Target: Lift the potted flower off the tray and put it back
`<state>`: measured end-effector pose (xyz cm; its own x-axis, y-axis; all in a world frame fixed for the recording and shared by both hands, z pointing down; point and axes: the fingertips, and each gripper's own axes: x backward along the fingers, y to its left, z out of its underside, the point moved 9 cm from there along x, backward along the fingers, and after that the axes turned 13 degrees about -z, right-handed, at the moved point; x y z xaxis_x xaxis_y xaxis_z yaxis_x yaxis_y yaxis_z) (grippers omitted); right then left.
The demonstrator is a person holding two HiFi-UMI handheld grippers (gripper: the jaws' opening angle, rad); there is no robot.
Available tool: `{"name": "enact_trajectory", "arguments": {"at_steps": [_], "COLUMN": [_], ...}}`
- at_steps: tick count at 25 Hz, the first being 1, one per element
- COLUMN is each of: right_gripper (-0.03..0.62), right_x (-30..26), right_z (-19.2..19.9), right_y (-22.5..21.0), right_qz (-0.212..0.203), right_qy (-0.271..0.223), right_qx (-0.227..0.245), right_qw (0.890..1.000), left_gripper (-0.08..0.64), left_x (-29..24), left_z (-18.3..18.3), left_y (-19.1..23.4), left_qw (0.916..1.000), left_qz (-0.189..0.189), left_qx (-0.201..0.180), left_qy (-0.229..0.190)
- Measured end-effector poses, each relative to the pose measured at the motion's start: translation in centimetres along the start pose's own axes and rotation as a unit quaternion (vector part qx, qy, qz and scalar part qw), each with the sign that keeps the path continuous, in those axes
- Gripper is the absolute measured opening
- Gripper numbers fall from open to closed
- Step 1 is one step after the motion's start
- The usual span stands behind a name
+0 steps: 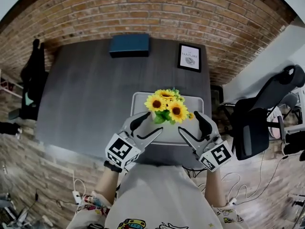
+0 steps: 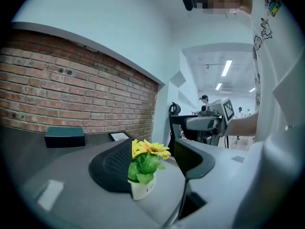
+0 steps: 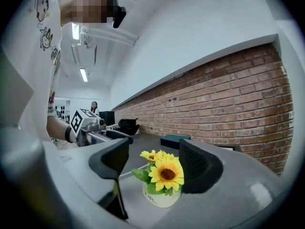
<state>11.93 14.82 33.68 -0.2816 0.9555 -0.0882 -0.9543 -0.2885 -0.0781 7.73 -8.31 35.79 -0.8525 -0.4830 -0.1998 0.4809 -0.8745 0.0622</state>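
The potted flower (image 1: 167,109), yellow sunflowers in a small white pot, is over the front part of the grey tray (image 1: 139,99) near the table's near edge. My left gripper (image 1: 152,124) and right gripper (image 1: 188,124) flank it, pointing inward at each other. In the left gripper view the pot (image 2: 141,187) shows between my jaws (image 2: 155,152), close to the left one, with a clear gap to the right one. The right gripper view has the pot (image 3: 159,197) beside the right jaw of my gripper (image 3: 155,150), well apart from the left. Both gripper bodies hide its base.
A dark blue box (image 1: 129,46) and a framed picture (image 1: 189,57) stand at the back of the grey table (image 1: 86,104), against a brick wall. A black office chair (image 1: 257,123) is at the right, another dark chair (image 1: 32,73) at the left.
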Motion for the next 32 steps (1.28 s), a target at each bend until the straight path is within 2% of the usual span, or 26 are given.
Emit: {"name": "enact_trajectory", "arguments": {"at_steps": [6, 11, 16, 20, 22, 32], "right_gripper": [0.237, 0.123, 0.041, 0.002, 0.002, 0.000], "right_x": [1.4, 2.7, 3.6, 3.9, 3.9, 2.8], "right_z": [-1.6, -1.6, -1.9, -1.7, -1.5, -1.7], "right_y": [1.9, 3.0, 3.4, 3.3, 3.2, 2.8], "right_qz": [0.001, 0.016, 0.030, 0.043, 0.045, 0.046], "right_qy": [-0.036, -0.050, -0.053, -0.056, -0.054, -0.033], "right_qx": [-0.005, -0.007, -0.010, -0.009, -0.006, 0.008], "right_qw": [0.999, 0.999, 0.998, 0.997, 0.998, 0.998], "left_gripper": [0.249, 0.183, 0.106, 0.039, 0.011, 0.011], "left_x": [2.0, 3.4, 4.2, 4.5, 4.5, 4.5], "left_z": [-2.7, -3.6, -3.6, -3.3, -3.2, -2.9], "left_y": [-1.7, -3.1, -3.7, -3.7, -3.6, -2.9], "left_qw": [0.9991, 0.9970, 0.9945, 0.9929, 0.9923, 0.9927], "left_qz": [-0.027, -0.061, -0.090, -0.105, -0.110, -0.108], "left_qx": [0.020, 0.031, 0.037, 0.041, 0.044, 0.048], "left_qy": [-0.027, -0.035, -0.038, -0.037, -0.034, -0.024]}}
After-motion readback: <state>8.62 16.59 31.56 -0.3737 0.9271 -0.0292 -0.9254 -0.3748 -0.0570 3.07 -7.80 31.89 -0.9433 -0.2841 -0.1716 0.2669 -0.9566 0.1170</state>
